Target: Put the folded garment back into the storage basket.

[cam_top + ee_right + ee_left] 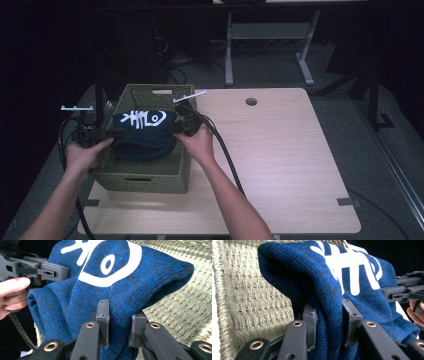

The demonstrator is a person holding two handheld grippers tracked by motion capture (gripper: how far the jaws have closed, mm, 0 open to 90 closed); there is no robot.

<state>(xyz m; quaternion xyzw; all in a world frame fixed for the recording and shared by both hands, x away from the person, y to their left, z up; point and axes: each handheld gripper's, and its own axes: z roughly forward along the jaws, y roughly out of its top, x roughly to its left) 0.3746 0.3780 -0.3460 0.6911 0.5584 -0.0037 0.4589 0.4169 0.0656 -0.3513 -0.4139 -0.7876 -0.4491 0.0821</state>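
Blue sweater (145,135), one, pinched by two grippers — left gripper (112,133), right gripper (175,127) — over one basket (145,182).

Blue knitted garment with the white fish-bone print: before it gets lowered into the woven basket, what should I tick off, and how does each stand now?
1. Left gripper pinching the blue knitted garment with the white fish-bone print: ok, knit between its jaws.
2. Right gripper pinching it: ok.
3. Garment over the olive woven basket: ok.
4. Basket fully on the light wooden table: ok.
5. Basket bottom free: cannot tell, garment hides it.
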